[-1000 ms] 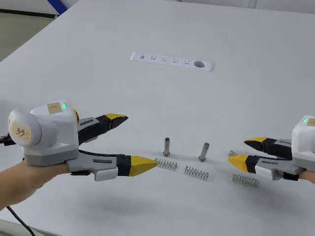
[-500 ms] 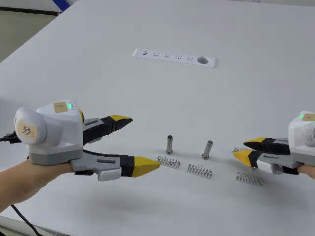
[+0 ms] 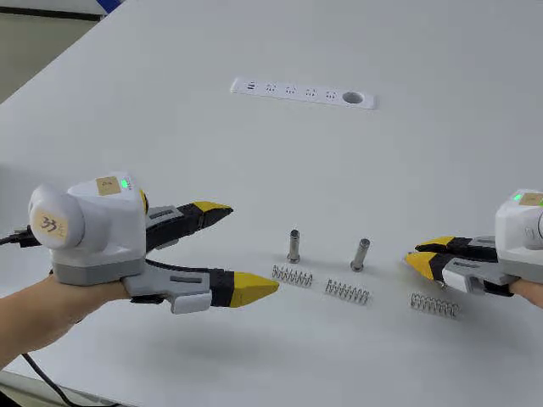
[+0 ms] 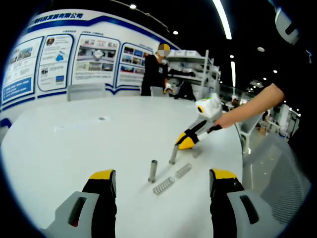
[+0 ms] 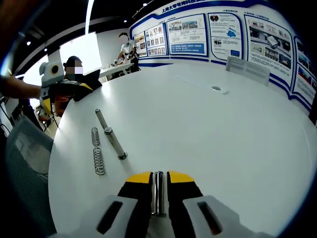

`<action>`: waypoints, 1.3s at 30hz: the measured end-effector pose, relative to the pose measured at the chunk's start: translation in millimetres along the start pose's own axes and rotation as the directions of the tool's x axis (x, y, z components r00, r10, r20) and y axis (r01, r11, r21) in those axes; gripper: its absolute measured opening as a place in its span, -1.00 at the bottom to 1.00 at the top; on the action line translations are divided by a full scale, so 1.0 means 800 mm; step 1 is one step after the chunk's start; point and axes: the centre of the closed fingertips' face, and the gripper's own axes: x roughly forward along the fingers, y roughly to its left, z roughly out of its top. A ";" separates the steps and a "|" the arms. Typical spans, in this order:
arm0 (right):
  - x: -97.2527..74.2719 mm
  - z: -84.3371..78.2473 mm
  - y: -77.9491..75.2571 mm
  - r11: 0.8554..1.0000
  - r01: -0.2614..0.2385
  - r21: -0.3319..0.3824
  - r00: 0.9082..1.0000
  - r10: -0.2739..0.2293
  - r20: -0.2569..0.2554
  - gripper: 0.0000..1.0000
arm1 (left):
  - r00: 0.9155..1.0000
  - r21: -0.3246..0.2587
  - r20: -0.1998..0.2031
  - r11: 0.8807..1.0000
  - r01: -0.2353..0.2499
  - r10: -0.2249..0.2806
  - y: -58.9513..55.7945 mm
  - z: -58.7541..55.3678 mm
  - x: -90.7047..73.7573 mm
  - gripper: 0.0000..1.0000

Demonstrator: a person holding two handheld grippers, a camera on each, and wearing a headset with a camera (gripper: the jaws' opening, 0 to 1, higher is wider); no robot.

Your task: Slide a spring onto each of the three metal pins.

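Two metal pins stand upright mid-table, one (image 3: 293, 246) on the left and one (image 3: 361, 254) on the right. Three springs lie flat in front of them: the left spring (image 3: 292, 275), the middle spring (image 3: 347, 292) and the right spring (image 3: 433, 305). My right gripper (image 3: 422, 256) is low over the table, shut on the third pin (image 5: 158, 192), which shows between its jaws in the right gripper view. My left gripper (image 3: 236, 248) hovers left of the left spring, wide open and holding nothing. In the left gripper view, two pins (image 4: 153, 171) and springs (image 4: 163, 185) lie ahead of its jaws.
A white power strip (image 3: 301, 91) lies farther back on the white table (image 3: 170, 127). A black cable trails off the table's near left edge (image 3: 25, 373). People stand beyond the table's far side in both gripper views.
My right gripper's jaws have come together on the third pin at the right end of the row. The left gripper stays open and has hardly moved.
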 end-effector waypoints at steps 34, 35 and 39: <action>0.005 -0.008 -0.006 0.993 0.063 -0.104 0.993 -0.073 -0.093 -0.84 | 0.999 0.009 0.027 0.999 -0.042 0.042 0.004 0.016 -0.017 0.49; 0.003 -0.006 -0.007 0.992 0.065 -0.110 0.994 -0.074 -0.086 -0.84 | 0.999 0.012 0.026 0.999 -0.042 0.042 0.003 0.015 -0.018 0.49; -0.006 -0.001 -0.008 0.991 0.080 -0.104 0.994 -0.086 -0.062 -0.84 | 0.999 0.016 0.020 0.999 -0.038 0.038 -0.003 0.014 -0.020 0.47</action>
